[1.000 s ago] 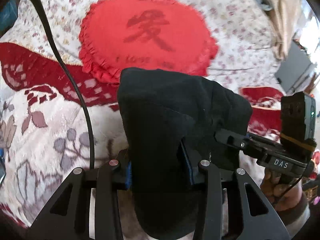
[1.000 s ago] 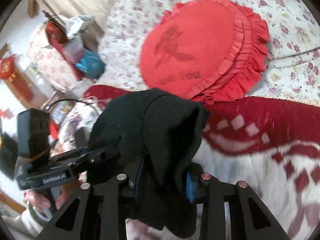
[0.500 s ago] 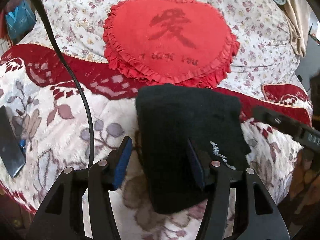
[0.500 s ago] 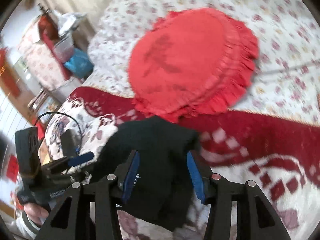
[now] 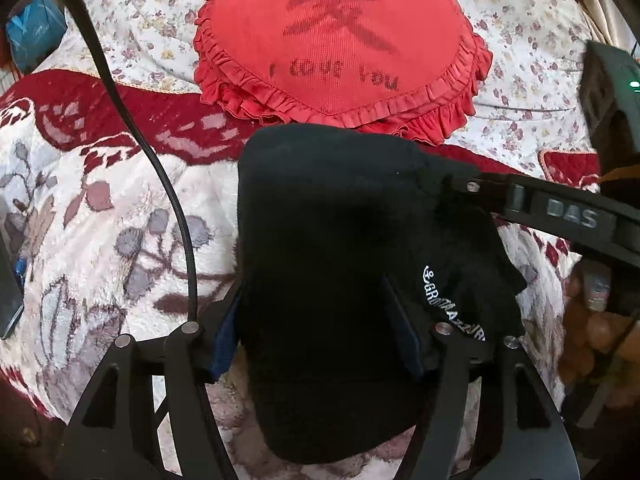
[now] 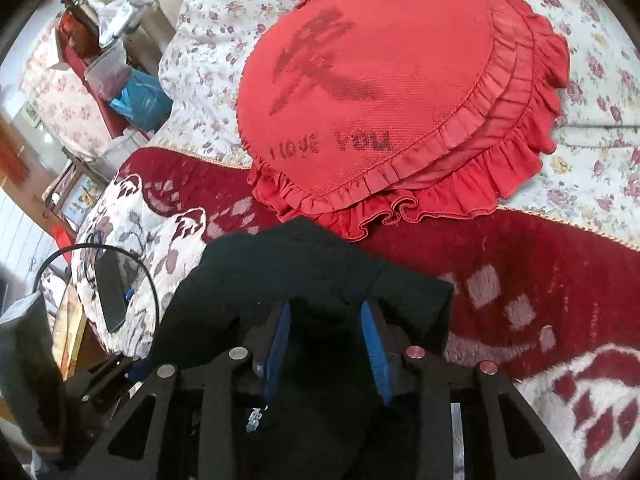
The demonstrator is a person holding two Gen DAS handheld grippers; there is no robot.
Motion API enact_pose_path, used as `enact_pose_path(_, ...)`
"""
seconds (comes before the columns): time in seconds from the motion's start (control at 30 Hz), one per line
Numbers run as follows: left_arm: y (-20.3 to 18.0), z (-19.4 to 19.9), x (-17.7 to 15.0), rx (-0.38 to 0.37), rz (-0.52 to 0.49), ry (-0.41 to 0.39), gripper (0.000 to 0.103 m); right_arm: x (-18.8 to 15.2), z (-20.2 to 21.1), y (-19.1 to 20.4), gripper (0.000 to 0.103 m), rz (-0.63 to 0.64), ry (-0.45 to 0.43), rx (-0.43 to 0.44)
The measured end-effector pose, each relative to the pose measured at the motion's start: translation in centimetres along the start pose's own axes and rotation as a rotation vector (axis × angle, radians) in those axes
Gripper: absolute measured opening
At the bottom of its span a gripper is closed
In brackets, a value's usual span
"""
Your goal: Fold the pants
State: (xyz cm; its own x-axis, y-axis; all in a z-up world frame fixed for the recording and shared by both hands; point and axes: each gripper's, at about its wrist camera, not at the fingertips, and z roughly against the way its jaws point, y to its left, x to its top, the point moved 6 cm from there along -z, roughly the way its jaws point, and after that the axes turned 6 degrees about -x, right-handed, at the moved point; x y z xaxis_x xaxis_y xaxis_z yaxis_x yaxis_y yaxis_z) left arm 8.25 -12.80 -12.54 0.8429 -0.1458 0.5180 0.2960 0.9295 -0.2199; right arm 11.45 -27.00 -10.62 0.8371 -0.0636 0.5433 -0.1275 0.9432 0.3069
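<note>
The folded black fleece pants [image 5: 332, 280] lay as a compact bundle on the plush red-and-cream floral blanket [image 5: 100, 216] covering the bed, just short of the red heart-shaped ruffled cushion [image 5: 340, 44] that rested toward the bed's far side on the small-flowered white quilt [image 5: 520, 80]. A white line of lettering showed on the bundle's right flank.

The left gripper [image 5: 316, 320] straddled the near end of the bundle, its jaws opening; the fabric sat between the blue-lined fingers [image 5: 224, 340], which appeared to be letting it go rather than pinching it. The right gripper [image 6: 324, 344] came in from the bundle's right side with its jaws closing around a fold of the same cloth, though whether the blue pads [image 6: 276, 344] were actually pressing on it could not be told from the dark fabric.

The step in hand looked like setting the folded pants down. To do it well, the left fingers would need to clear the cloth fully before lifting, so no layer was dragged open. The right gripper would do best to steady the top fold lightly and let go straight upward, leaving the edges stacked and the bundle clear of the cushion's ruffle.
</note>
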Motion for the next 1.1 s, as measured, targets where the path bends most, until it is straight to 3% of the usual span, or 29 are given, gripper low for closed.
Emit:
enact_pose_path(0.2, 0.2, 1.0, -0.3, -0.001, 0.017, -0.007, 0.065, -3.2, 3.8, 1.5, 0.037, 0.075, -0.013, -0.051)
enact_pose_path(0.4, 0.0, 2.4, -0.6, 0.017, 0.014, -0.029, 0.065, -7.5, 2.2, 0.4, 0.041, 0.101, 0.04, -0.137)
enact_pose_path(0.6, -0.3, 4.6, -0.6, 0.065, -0.01, -0.08, 0.065, -6.6, 4.6, 0.9, 0.041, 0.104, -0.009, -0.14)
enact_pose_path(0.73, 0.0, 6.6, -0.6, 0.098, -0.005, -0.134, 0.065, -5.9, 7.2, 2.1, 0.052, 0.087, -0.094, -0.113)
enact_pose_path(0.97, 0.3, 9.7, -0.6, 0.142, -0.015, -0.211, 0.065, -5.1, 9.6, 4.1, 0.054, 0.096, -0.16, -0.115)
enact_pose_path(1.1, 0.2, 11.1, -0.9, 0.155, -0.02, -0.233, 0.065, -5.2, 10.5, 4.9, 0.06, 0.096, -0.176, -0.109)
